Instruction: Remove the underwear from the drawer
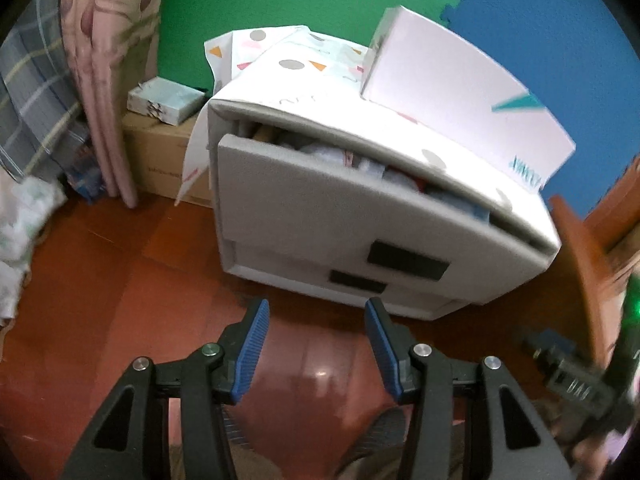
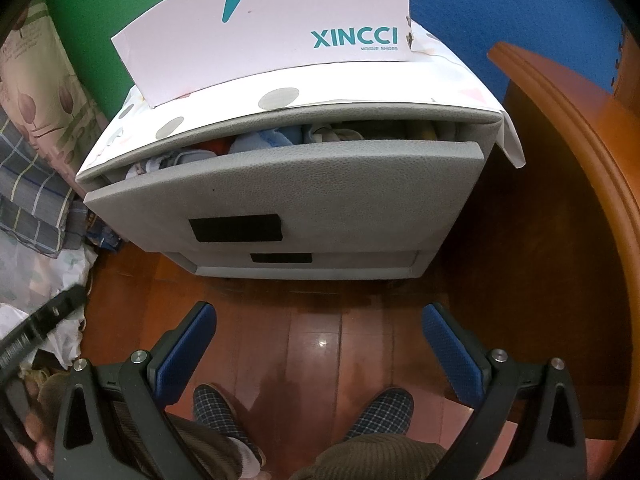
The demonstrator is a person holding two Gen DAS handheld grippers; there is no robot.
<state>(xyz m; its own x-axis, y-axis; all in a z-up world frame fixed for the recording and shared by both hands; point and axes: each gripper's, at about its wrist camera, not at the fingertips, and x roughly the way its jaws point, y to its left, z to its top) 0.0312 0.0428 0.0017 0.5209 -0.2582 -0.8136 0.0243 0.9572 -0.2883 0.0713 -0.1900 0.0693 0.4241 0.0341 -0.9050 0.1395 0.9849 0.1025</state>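
A grey cabinet's top drawer (image 1: 352,208) (image 2: 288,188) stands pulled partly out. Folded underwear and other small clothes (image 1: 352,160) (image 2: 264,138) show in the gap, blue, white and red pieces. My left gripper (image 1: 316,312) is open and empty, held above the floor in front of the drawer. My right gripper (image 2: 318,316) is open wide and empty, also short of the drawer front. The right gripper's body shows blurred at the left wrist view's right edge (image 1: 576,376).
A pink XINCCI shoe box (image 2: 272,28) lies on the cabinet top. A lower drawer (image 2: 300,260) is closed. A wooden furniture edge (image 2: 568,120) stands at the right. Cardboard boxes (image 1: 160,148), curtain and bedding sit left. My slippered feet (image 2: 380,408) stand on the wooden floor.
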